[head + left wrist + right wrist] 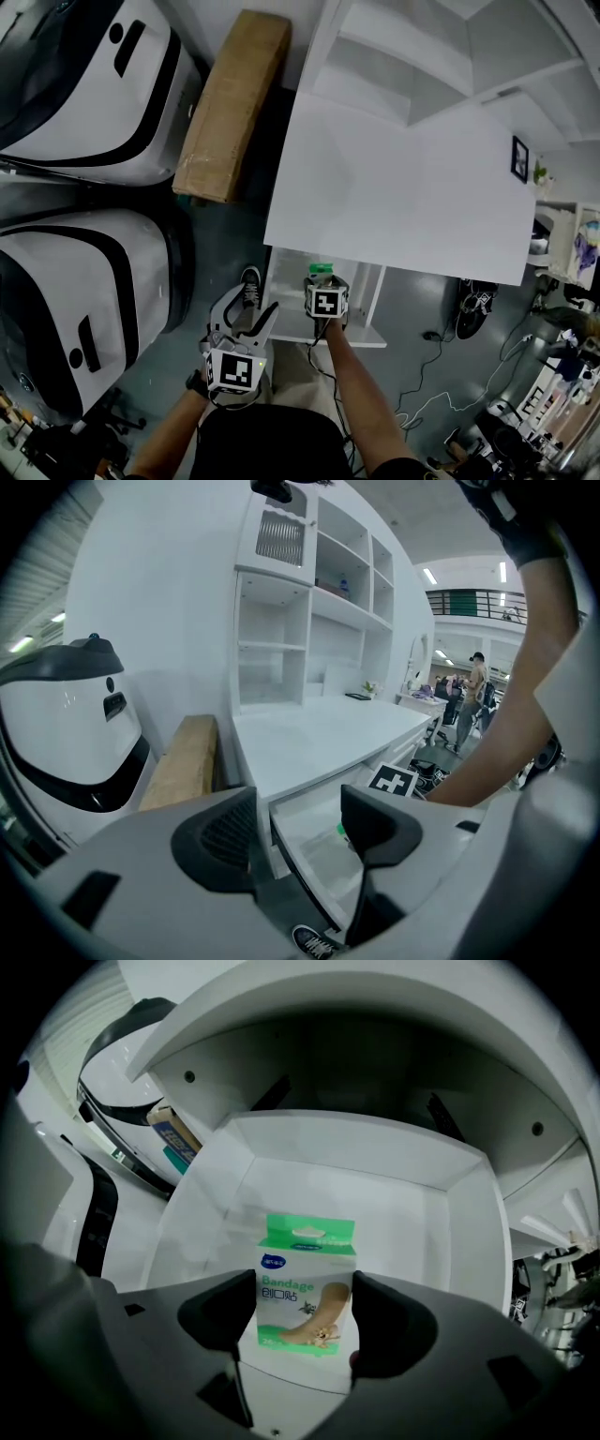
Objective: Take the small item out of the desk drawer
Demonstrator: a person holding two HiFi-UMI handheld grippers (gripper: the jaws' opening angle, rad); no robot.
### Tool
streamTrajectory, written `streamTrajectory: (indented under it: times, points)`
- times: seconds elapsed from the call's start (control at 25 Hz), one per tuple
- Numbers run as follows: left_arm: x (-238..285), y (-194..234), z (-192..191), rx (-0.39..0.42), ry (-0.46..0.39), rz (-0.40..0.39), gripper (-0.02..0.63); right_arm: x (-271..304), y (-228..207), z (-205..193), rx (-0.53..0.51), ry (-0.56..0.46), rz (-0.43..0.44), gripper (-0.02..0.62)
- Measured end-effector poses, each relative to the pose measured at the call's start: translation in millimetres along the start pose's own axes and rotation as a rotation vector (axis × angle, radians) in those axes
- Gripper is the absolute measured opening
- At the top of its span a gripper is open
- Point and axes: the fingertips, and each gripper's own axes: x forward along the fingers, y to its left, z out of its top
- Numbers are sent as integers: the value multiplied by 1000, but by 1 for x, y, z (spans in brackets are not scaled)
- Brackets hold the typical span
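Entry, head view first. We are finding the right hand-held gripper [322, 275] at lower centre, pointing steeply down over the open white pull-out drawer [370, 314]. In the right gripper view its two dark jaws are pinching the small green-and-white cardboard bandage box [307, 1283], with one pad lying against each narrow side. The box is standing upright with its printed face turning toward the camera, over the front part of the drawer. We are unable to tell whether its lower edge is clear of the drawer floor. In the head view only the green top of the box [322, 269] is showing, just above the gripper's marker cube.

The left hand-held gripper [248, 317] is sitting at lower left of the right one. In the left gripper view its jaws are standing spread wide and are gripping nothing. Through the gap we are seeing the drawer's near corner and the front edge of the flat white counter [319, 733].

A long brown cardboard carton [232, 103] is lying beside the counter's left edge, at upper centre. A dark laced shoe [250, 283] is resting on the floor just above the left jaws.
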Motion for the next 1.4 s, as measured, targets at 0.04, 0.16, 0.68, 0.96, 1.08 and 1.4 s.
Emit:
streamTrajectory:
  times: [0.04,0.16,0.68,0.96,1.08,1.4]
  points:
    - [-1,0,4,-1,-6,0,290,-2,0,1,1,-4,2,334]
    - [-6,0,12,7,-17,-3,290,-20,-1,9,7,-21,-14,334]
    - [-42,-5,46,49,-50,-28,290,-98,-2,30,98,-130,-6,334]
    - [-58,-2,81,95,-102,-22,290,-139,-5,28,132,-198,21,334]
    - [-65,0,97,125,-124,-22,290,-166,-7,33,158,-240,14,334]
    - [-73,12,138,145,-171,16,290,-237,-15,67,182,-399,15,333]
